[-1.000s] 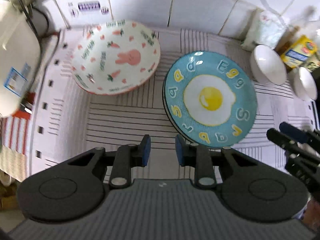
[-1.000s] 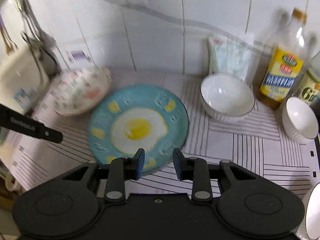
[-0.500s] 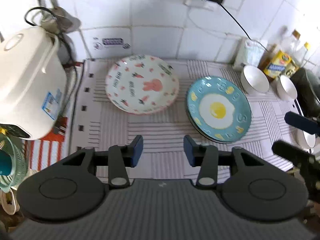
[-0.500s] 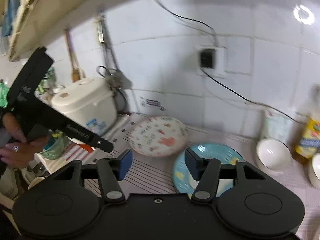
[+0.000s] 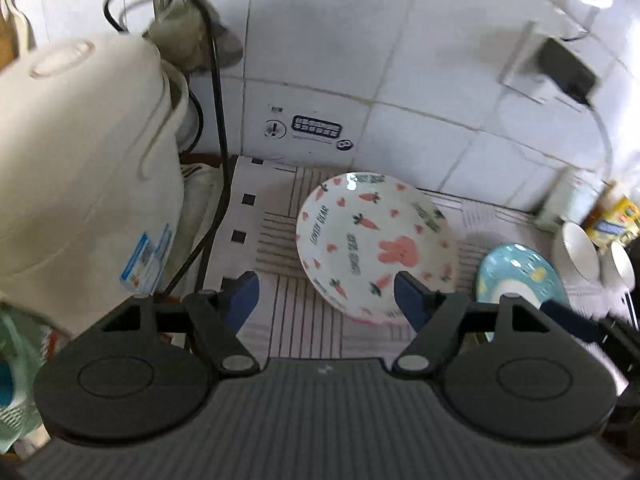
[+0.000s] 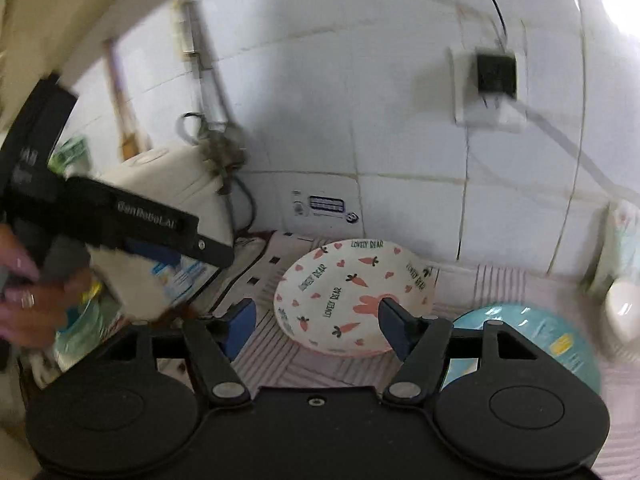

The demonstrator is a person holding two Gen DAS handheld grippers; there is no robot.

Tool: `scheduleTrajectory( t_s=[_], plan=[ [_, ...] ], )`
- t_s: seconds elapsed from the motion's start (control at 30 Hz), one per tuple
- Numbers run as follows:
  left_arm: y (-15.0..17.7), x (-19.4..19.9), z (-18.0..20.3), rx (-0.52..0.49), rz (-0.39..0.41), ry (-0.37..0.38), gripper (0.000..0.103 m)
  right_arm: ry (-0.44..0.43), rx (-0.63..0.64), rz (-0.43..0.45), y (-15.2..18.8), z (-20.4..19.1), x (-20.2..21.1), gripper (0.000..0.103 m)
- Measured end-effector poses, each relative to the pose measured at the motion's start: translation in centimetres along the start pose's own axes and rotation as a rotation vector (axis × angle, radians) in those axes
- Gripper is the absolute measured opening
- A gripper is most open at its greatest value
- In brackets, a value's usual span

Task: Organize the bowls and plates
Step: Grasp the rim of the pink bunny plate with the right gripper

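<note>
The bunny-and-carrot plate (image 5: pixel 376 242) lies face up on the striped mat (image 5: pixel 304 320), round and so with no long axis, the blue egg plate (image 5: pixel 520 276) at its four o'clock, and I'd take its near rim squarely (both the left gripper (image 5: pixel 326 296) and right gripper (image 6: pixel 316 326) are opening, nothing between their jaws).

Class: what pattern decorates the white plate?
Pink rabbit, carrots and hearts on the white plate; clearest from the right wrist.

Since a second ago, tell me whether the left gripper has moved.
Yes. The left gripper pulled back from the rabbit plate, toward the rice cooker.
</note>
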State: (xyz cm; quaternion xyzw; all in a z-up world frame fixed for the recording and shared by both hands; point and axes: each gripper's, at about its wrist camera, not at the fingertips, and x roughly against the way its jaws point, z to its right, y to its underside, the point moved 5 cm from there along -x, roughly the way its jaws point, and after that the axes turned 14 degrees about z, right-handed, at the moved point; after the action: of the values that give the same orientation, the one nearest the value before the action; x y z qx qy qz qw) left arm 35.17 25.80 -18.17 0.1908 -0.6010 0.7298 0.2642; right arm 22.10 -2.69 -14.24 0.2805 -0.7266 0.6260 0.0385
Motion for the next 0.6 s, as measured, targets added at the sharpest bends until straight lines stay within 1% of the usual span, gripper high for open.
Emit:
scheduleTrajectory(
  t_s=[0.07, 0.17, 0.27, 0.33, 0.4, 0.5, 0.6],
  plan=[
    [0.3, -2.1, -0.4, -0.011, -0.012, -0.008, 0.074, 0.038, -0.092, -0.018, 1.3, 0.9, -2.0, 0.072],
    [1.3, -5.0, -0.6, -0.046, -0.046, 0.007, 0.074, 0.092, -0.218, -0.050, 3.5, 2.0, -4.2, 0.072],
    [2.3, -7.5, -0.9, -0.079, -0.084, 0.001, 0.074, 0.144, -0.302, -0.080, 5.8, 2.4, -5.7, 0.072],
    [2.8, -9.1, -1.2, -0.088, -0.100, -0.011, 0.074, 0.159, -0.360, -0.091, 7.0, 2.4, -6.1, 0.072],
    [3.1, -10.3, -1.6, -0.077, -0.119, -0.017, 0.071, 0.180, -0.396, -0.104, 8.0, 2.4, -6.9, 0.072],
    [3.3, -11.9, -2.1, -0.048, -0.138, -0.017, 0.070, 0.235, -0.427, -0.089, 8.8, 2.8, -7.8, 0.072],
    [3.2, -13.1, -2.2, -0.046, -0.140, -0.016, 0.061, 0.267, -0.443, -0.050, 8.8, 3.2, -8.6, 0.071]
  ],
)
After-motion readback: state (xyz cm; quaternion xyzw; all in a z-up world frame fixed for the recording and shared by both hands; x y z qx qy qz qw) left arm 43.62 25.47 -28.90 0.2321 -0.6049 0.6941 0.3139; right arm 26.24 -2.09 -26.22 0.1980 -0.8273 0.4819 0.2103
